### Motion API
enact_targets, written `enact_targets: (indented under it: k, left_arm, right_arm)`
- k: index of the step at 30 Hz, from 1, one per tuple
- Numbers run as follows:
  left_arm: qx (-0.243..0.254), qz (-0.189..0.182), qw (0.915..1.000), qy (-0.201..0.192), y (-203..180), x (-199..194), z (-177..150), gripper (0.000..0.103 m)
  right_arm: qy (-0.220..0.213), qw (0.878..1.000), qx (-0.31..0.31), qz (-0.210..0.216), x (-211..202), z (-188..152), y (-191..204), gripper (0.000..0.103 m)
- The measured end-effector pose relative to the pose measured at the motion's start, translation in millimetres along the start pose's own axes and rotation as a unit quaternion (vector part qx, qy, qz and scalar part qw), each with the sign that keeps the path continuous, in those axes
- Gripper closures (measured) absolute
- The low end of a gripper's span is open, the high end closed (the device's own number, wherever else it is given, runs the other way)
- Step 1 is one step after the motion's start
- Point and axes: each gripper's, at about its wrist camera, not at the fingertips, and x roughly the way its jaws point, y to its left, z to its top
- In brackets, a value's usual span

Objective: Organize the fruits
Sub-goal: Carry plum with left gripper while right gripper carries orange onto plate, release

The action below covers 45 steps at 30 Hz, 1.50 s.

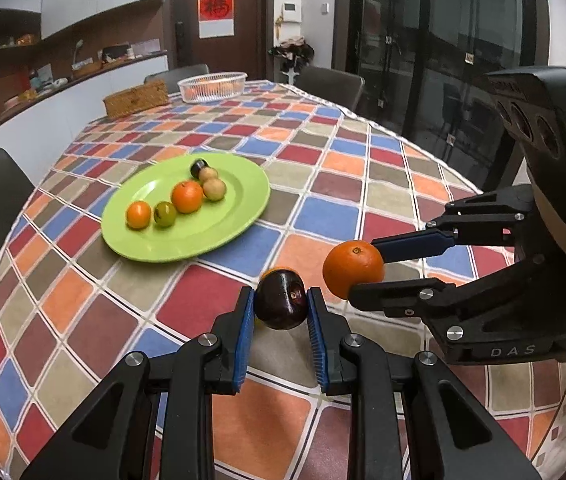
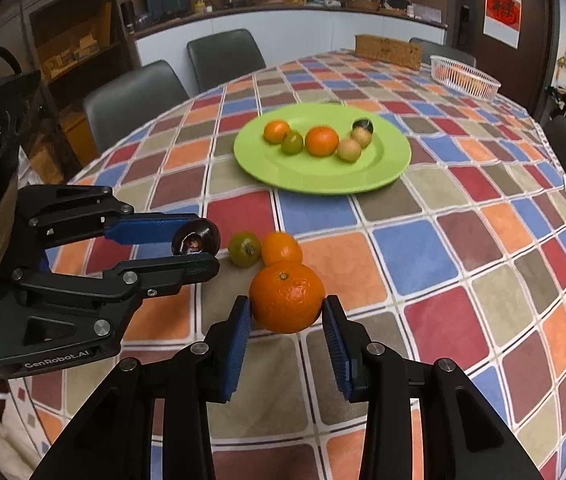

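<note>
Got my left gripper clamped on a dark plum, right gripper pinching the big orange, both probably just clear of the worktop, headed for the green plate so the fruit sits together.

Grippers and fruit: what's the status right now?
Left gripper shut on dark plum. Right gripper shut on orange. Green plate ahead, path clear.
</note>
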Motion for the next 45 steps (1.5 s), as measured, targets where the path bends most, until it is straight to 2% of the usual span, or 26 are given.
enact_targets:
  k: [11,20,30,36,45]
  left_arm:
    - [-0.024,0.028,0.9988,-0.033,17,-22,21,0.077]
    - [-0.040,0.033,0.9979,-0.037,40,-17,39,0.077]
    - [-0.058,0.027,0.9978,-0.019,74,19,50,0.077]
    - [-0.070,0.009,0.9975,-0.007,91,45,52,0.077]
    - [-0.070,0.009,0.9974,0.016,107,81,51,0.077]
  right_arm:
    - [-0.047,0.999,0.025,-0.011,-19,23,1,0.065]
    - [-0.069,0.996,0.044,-0.019,-14,53,-7,0.065]
    - [-0.053,0.997,0.056,-0.016,17,80,-17,0.065]
    - [-0.038,0.997,0.062,-0.014,42,90,-26,0.065]
    - [-0.019,0.997,0.073,-0.013,78,100,-38,0.065]
